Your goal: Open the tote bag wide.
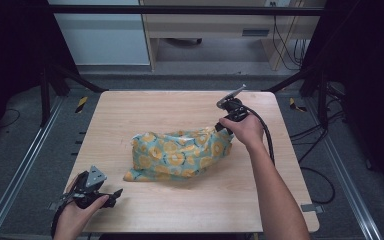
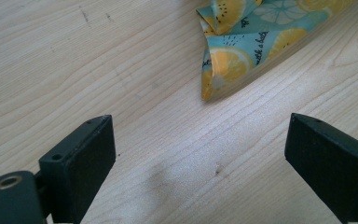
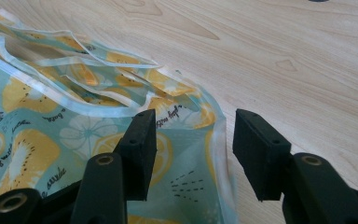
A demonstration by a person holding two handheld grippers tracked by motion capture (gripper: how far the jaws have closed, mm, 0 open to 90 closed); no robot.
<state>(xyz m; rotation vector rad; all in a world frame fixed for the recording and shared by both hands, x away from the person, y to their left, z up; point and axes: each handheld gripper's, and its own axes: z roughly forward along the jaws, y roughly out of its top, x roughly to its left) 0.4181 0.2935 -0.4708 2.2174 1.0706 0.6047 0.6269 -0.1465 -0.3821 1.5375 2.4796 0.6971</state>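
Observation:
A teal cloth bag printed with yellow lemon slices (image 1: 180, 152) lies crumpled in the middle of the wooden table (image 1: 180, 105). My right gripper (image 1: 220, 129) is at the bag's right end, held in a hand. In the right gripper view its jaws (image 3: 193, 144) stand apart over the bag's white-hemmed edge (image 3: 216, 154), and the pads do not press on the fabric. My left gripper (image 1: 116, 196) rests near the front left corner of the table. It is wide open (image 2: 198, 149) over bare wood, with the bag's pointed corner (image 2: 223, 70) a short way ahead of it.
A black cable (image 1: 269, 142) trails from the right gripper along the forearm. Metal rails (image 1: 25, 165) run beside the table on both sides. A pale desk (image 1: 215, 30) stands on the floor beyond the far edge.

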